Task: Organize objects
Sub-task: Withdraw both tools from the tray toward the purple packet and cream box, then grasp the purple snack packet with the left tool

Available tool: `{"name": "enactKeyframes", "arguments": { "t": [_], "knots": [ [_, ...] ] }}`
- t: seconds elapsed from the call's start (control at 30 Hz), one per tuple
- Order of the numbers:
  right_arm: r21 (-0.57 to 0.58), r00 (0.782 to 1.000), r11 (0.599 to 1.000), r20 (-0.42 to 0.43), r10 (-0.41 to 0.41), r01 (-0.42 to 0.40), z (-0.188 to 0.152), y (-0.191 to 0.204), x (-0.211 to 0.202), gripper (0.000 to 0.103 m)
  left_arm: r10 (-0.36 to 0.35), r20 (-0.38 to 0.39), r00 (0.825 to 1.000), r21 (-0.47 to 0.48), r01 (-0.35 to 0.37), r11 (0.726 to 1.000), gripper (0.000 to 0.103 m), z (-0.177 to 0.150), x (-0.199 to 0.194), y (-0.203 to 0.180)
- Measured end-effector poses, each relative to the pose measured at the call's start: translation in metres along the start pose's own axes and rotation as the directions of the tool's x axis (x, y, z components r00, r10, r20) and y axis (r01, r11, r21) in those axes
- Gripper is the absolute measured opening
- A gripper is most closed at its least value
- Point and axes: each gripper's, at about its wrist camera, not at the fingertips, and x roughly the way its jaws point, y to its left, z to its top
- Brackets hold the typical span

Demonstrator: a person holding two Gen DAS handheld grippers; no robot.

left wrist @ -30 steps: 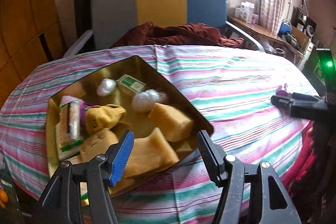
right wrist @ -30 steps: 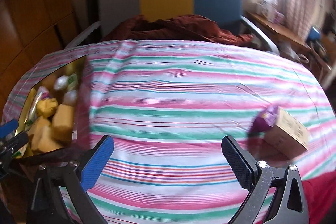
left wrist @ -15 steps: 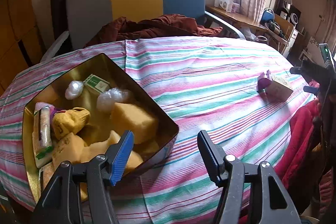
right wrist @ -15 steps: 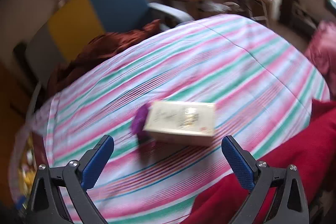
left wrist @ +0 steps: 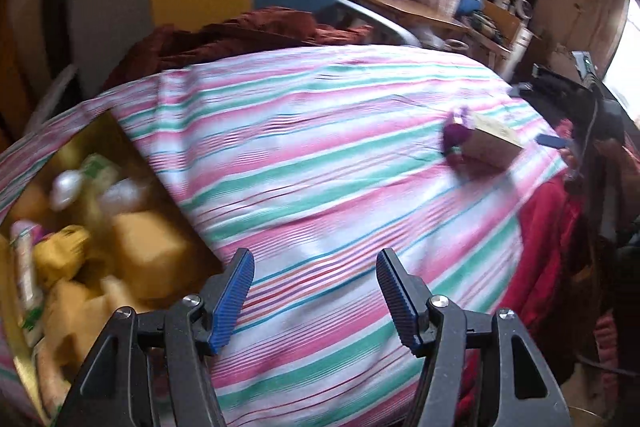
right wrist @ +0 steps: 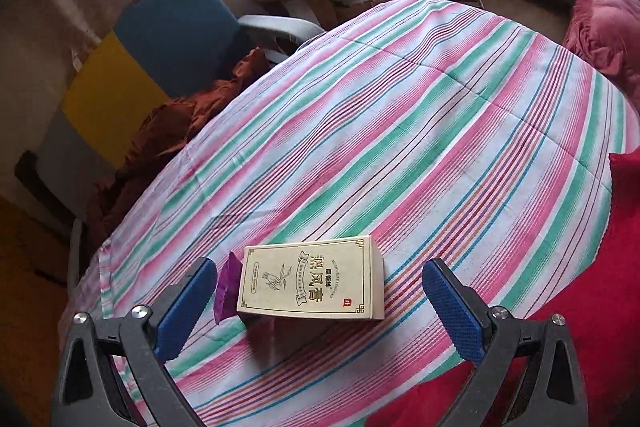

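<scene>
Hovering low over the striped cloth (right wrist: 400, 115) that covered the desk, the right claw (right wrist: 320, 307) stood wide open and empty, its blue pads either side of a cream carton (right wrist: 316, 285) with gold lettering. The carton lay flat near the desk's near right edge, one end touching or just beside a small purple packet (right wrist: 227, 287); whether the two were joined could not be told. The pads had not yet touched the carton. The left claw (left wrist: 316, 301) was likewise open with nothing between its pads, held above bare cloth near the near edge. A gold tin (left wrist: 120, 135) sat at the desk's left, well apart from the carton, already crowded with yellow sponge-like blocks (left wrist: 148, 235), a green-and-white packet and some pale wrapped lumps; the view there was smeared. From the left view the carton (left wrist: 494, 141) and purple packet (left wrist: 456, 135) showed at far right. Step in hand, as judged: the approach to pick up the carton, one of the last loose things outside the tin. Next move would call for lowering the right claw until the pads bracket the carton's long sides, closing squarely, then carrying it left to the tin. Purple packet might get nudged or dragged along.
</scene>
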Motion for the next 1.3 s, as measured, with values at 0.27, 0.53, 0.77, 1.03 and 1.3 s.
{"name": "enactKeyframes", "arguments": {
  "t": [0.27,0.53,0.77,1.03,1.3],
  "knots": [
    [0.058,0.996,0.996,0.064,0.069,-0.072,0.0,-0.01,-0.01,0.103,-0.099,-0.049,0.994,0.046,0.102,0.994,0.064,0.035,0.037,-0.042],
    [0.102,0.991,0.988,0.072,0.112,-0.119,-0.001,-0.02,-0.01,0.103,-0.195,-0.081,0.977,0.146,0.206,0.968,0.064,0.076,0.073,-0.088],
    [0.092,0.989,0.987,0.066,0.13,-0.135,-0.001,-0.019,-0.009,0.103,-0.236,-0.141,0.961,0.218,0.263,0.94,0.064,0.1,0.109,-0.126],
    [0.106,0.985,0.98,0.058,0.164,-0.17,-0.001,-0.022,-0.005,0.103,-0.215,-0.177,0.96,0.212,0.251,0.945,0.064,0.127,0.157,-0.141],
    [0.128,0.979,0.971,0.056,0.195,-0.2,0.0,-0.025,-0.002,0.103,-0.15,-0.171,0.974,0.033,0.158,0.987,0.064,0.146,0.181,-0.079]
  ]
}}
